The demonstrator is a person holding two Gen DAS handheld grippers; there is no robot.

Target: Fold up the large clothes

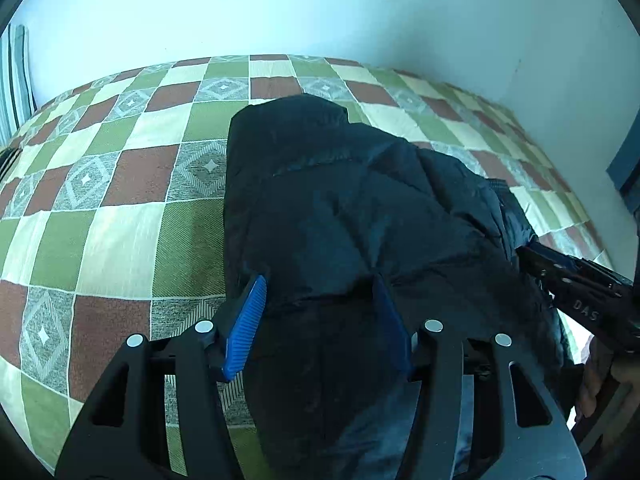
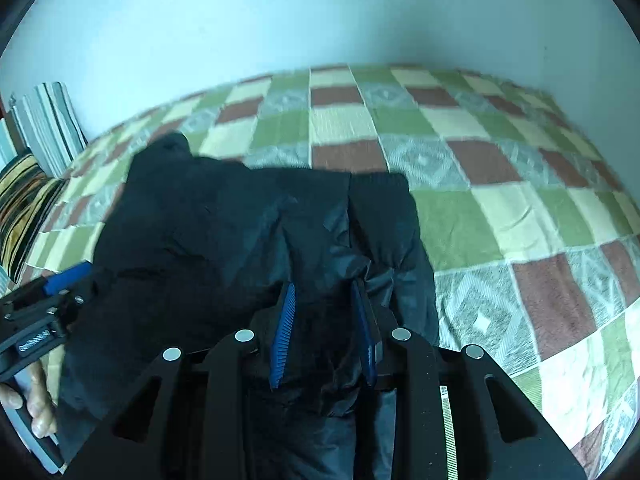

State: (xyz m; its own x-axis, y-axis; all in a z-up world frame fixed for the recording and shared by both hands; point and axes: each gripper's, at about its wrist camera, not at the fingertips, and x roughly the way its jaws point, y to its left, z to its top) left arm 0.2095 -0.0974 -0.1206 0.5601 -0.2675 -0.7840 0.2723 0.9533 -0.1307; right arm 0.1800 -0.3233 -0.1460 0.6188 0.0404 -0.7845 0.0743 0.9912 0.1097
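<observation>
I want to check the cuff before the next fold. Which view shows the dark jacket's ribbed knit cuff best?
The right wrist view: the ribbed knit cuff of the dark puffy jacket lies unobstructed near centre. The left wrist view shows only a sliver at the jacket's far edge.

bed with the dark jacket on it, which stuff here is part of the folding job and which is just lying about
Part of the job:
- dark jacket, spread on the bed
- left gripper, fingers either side of a jacket fold
- right gripper, fingers around bunched jacket fabric

Just lying about:
- checked bedspread under the jacket
- striped pillows at the bed's far left corner
</observation>
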